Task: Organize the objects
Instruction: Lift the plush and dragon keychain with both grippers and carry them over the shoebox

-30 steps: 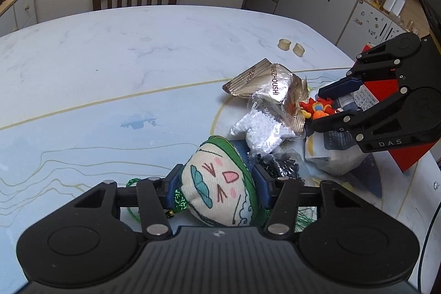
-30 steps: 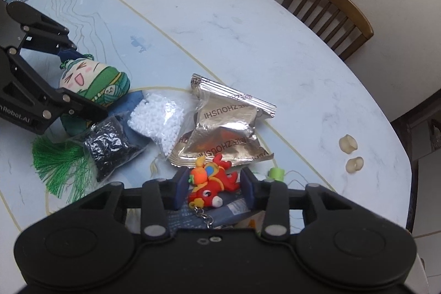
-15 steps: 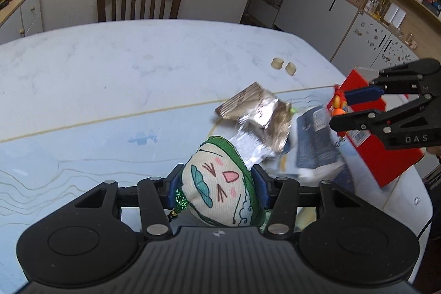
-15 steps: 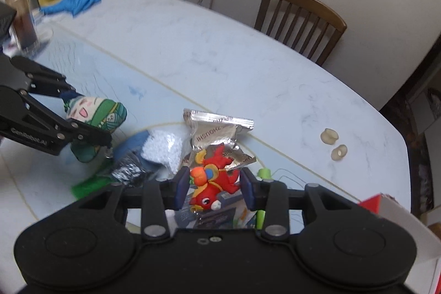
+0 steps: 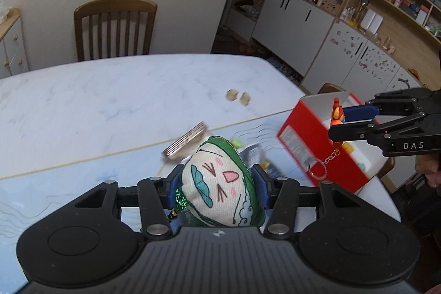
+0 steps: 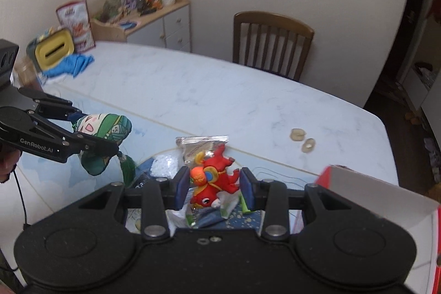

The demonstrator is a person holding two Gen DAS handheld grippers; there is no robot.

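Since a second ago both grippers have come up off the table, each carrying its catch, and the right one has swung toward the red box. Left gripper [image 5: 217, 183] is closed on the stuffed doll [image 5: 219, 188], pads pressed into its sides, held clear above the tabletop; its green tassel [image 6: 127, 166] hangs loose below. Right gripper [image 6: 215, 185] is clamped on the red toy keychain [image 6: 213, 178], and from the left view the toy sits at the pad tips with chain and key ring [image 5: 317, 171] dangling in front of the box wall. Red box [image 5: 322, 150] stands at the table's right corner, open at the top, close to the edge. Risks, as I judge them: the ring or chain could snag the box rim on the way in; the toy is held near the pad tips and could twist out; a knock on the box could push it toward the edge; the tassel could drag through the leftover packets. Silver snack packet [image 6: 202, 146] and bag of white beads [image 6: 164, 166] lie below the grippers. Room: the white table [image 6: 220, 95] is bare toward the chair [image 5: 114, 29], except two small pale bits [image 6: 303, 139] near the far-right edge.
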